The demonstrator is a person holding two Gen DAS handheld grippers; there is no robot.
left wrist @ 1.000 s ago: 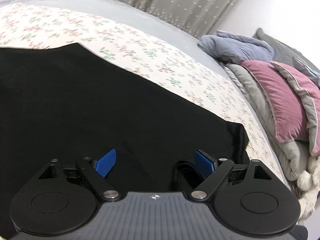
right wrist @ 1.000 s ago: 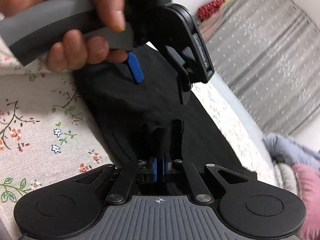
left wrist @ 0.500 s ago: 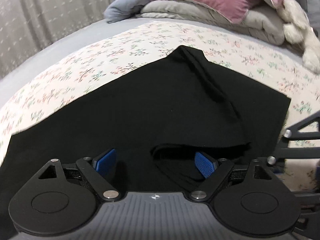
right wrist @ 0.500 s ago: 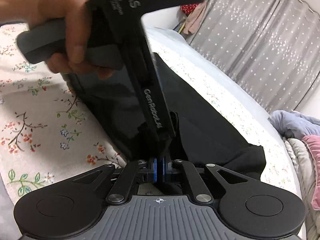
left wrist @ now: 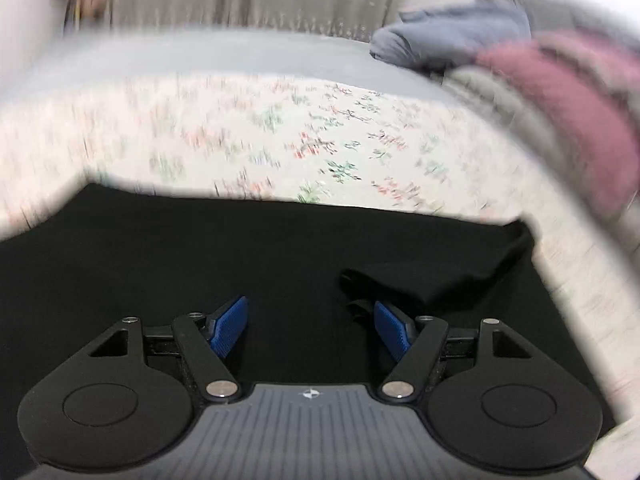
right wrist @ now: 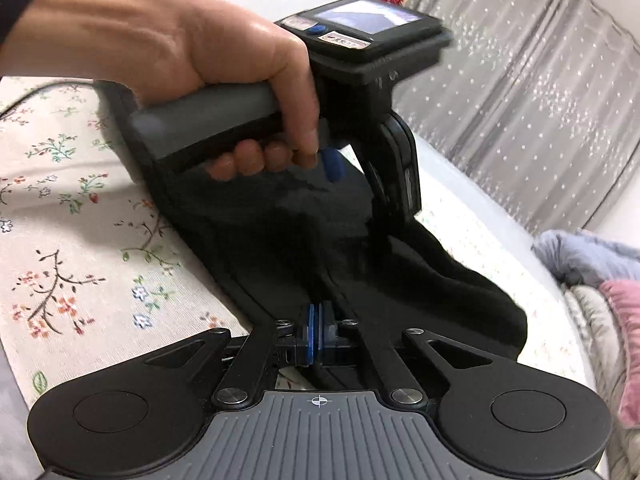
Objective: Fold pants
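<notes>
We're mid-fold: our right gripper (right wrist: 317,334) has its blue pads pressed together, pinching an edge of the black soft-cloth pants (left wrist: 280,264), while our left gripper (left wrist: 310,330) hangs over the cloth with jaws spread, just been closing a little, nothing clamped between them. A loose black flap (left wrist: 420,284) lies at two o'clock from the left pads. Next, we judge, the left must close on that flap so both grippers can carry the edge over. The pants lie flat and dark on the floral bedsheet (left wrist: 340,140), with piled bedding (left wrist: 560,92) at two o'clock.
</notes>
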